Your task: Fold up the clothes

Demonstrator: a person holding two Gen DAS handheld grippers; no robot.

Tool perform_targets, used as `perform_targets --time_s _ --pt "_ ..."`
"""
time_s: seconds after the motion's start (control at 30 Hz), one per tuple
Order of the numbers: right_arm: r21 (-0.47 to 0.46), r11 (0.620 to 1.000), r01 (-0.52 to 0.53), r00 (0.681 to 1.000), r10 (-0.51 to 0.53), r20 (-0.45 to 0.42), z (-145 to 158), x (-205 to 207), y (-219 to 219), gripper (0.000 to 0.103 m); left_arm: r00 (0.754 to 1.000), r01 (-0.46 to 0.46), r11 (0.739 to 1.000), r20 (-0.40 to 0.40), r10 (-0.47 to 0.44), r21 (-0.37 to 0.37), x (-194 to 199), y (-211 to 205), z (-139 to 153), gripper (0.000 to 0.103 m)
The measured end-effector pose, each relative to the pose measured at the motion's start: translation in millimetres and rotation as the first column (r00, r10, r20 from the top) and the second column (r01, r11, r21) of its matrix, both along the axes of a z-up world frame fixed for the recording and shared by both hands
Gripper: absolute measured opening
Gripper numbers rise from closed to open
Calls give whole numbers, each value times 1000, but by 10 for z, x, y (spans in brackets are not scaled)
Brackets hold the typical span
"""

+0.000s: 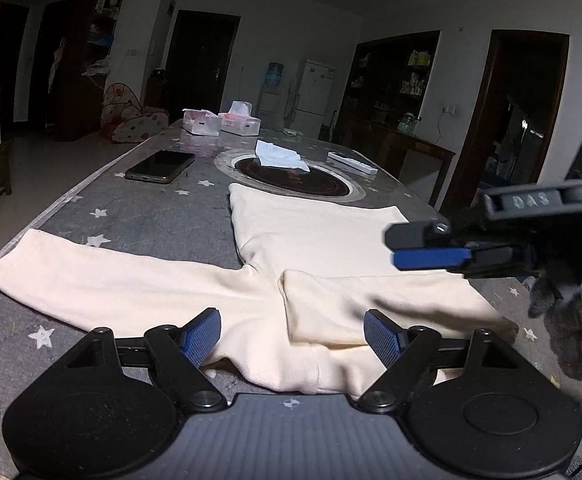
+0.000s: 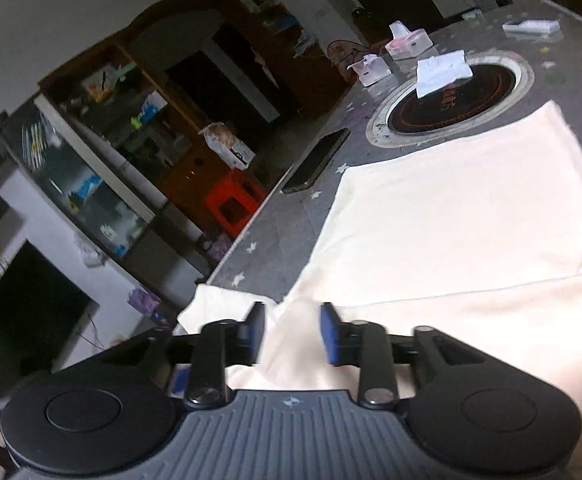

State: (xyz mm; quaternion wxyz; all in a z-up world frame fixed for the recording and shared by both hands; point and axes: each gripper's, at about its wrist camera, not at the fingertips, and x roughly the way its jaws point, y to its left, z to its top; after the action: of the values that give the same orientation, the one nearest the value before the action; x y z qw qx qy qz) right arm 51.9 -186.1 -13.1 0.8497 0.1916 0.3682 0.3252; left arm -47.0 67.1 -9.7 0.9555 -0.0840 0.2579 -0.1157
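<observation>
A cream knit top (image 1: 323, 240) is spread flat on the star-printed surface (image 1: 139, 208), one sleeve folded across, the other stretched toward nine o'clock. The left gripper (image 1: 293, 336) is held wide open, empty; the right gripper (image 2: 293, 330), blurred, seems narrowly parted. The soft, limp fabric could bunch if dragged.

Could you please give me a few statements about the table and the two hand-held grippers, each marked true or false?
1. The cream long-sleeved top lies on the star-patterned tablecloth. True.
2. The left hand-held gripper is clamped shut on a sleeve. False: its jaws are wide open above the top.
3. A smartphone lies beyond the left sleeve. True.
4. The right hand-held gripper carries the top in the air. False: the top lies on the table.
5. The round inset hob is bare. False: a white tissue lies on it.
</observation>
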Motion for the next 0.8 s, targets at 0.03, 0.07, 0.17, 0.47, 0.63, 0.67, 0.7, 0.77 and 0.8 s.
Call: perform_targets --time_s 0.03,0.07,0.17,0.47,0.63,0.67,0.7,0.77,0.8 --pt "-28 1000 9 1000 -9 11 -2 -39 -41 36 1000 0 1000 1 0 1 3 -6 5 81" --pt "-56 998 19 1000 -18 22 -4 -78 -82 36 1000 6 1000 3 -6 3 10 -25 12 81" --pt "-140 989 49 998 -41 56 -10 -195 -205 36 1000 24 1000 9 -24 8 30 -84 35 81" --pt "-286 952 112 984 -66 168 31 -364 -388 36 993 117 992 28 -119 57 177 -371 99 80" --pt "-318 939 132 971 -59 230 83 -370 -397 44 987 162 985 14 -163 60 378 -485 86 71" --pt "-324 936 136 969 -57 242 93 -371 -399 44 985 169 984 7 -170 58 424 -504 75 65" --pt "-335 932 138 968 -54 247 77 -343 -390 44 985 171 984 -2 -171 51 465 -507 54 61" --pt "-361 922 139 967 -48 251 27 -270 -366 44 985 174 984 -20 -173 36 547 -512 11 58" --pt "-371 918 138 968 -46 245 -10 -241 -355 44 986 165 986 -34 -164 31 590 -499 -20 54"
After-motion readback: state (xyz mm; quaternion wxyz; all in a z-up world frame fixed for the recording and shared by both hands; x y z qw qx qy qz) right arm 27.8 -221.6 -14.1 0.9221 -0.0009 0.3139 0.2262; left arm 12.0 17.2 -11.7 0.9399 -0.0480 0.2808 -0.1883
